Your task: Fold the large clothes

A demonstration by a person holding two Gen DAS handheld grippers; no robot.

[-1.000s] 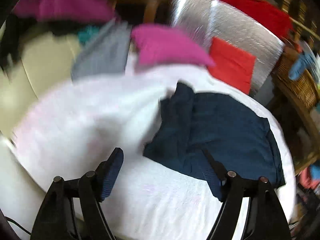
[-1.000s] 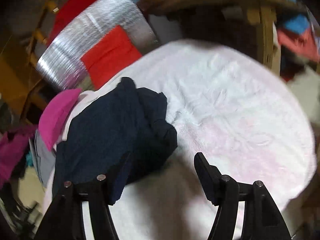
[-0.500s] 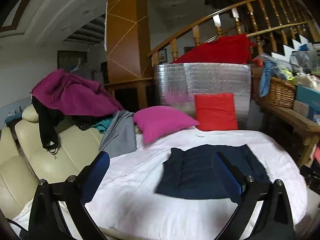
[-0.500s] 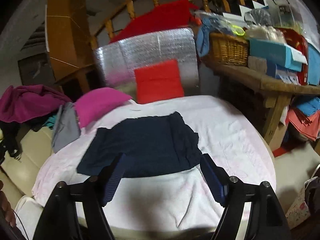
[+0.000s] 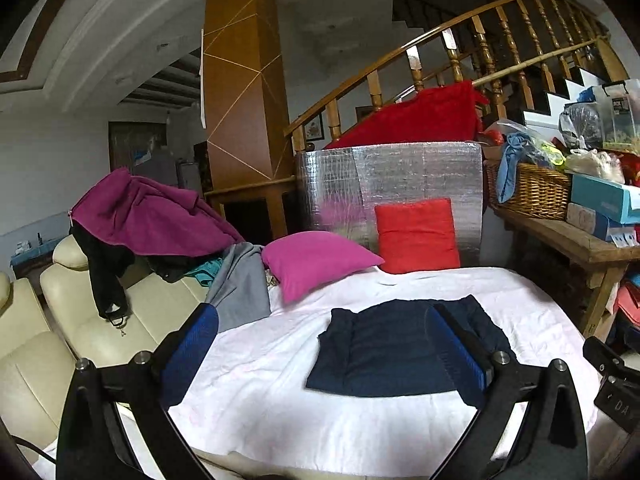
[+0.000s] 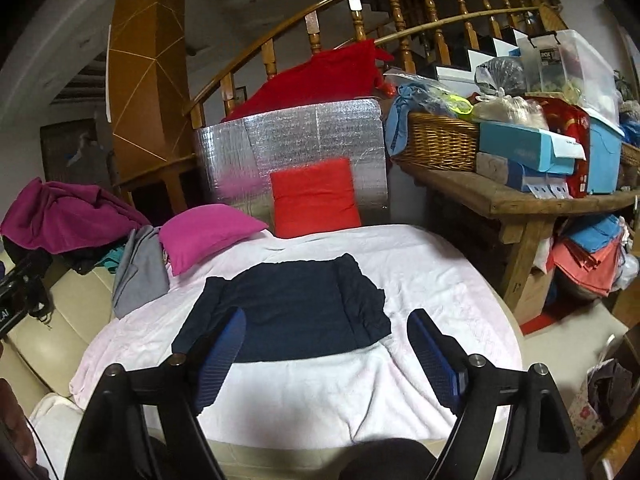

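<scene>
Both tongs raised above folded navy garment, tilted down, jaws just widened, empty.

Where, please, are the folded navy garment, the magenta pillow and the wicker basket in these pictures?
Folded navy garment [image 6: 288,312], right wrist view, middle of its top panel.
Magenta pillow [image 5: 316,262], left wrist view, centre of its face.
Wicker basket [image 6: 436,144], right wrist view, its woven front wall.

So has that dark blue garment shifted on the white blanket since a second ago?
Cannot tell. The dark blue garment lay bunched then and lies flat now, still nearer the pink pillow side of the white blanket; the cameras themselves pulled back.
</scene>
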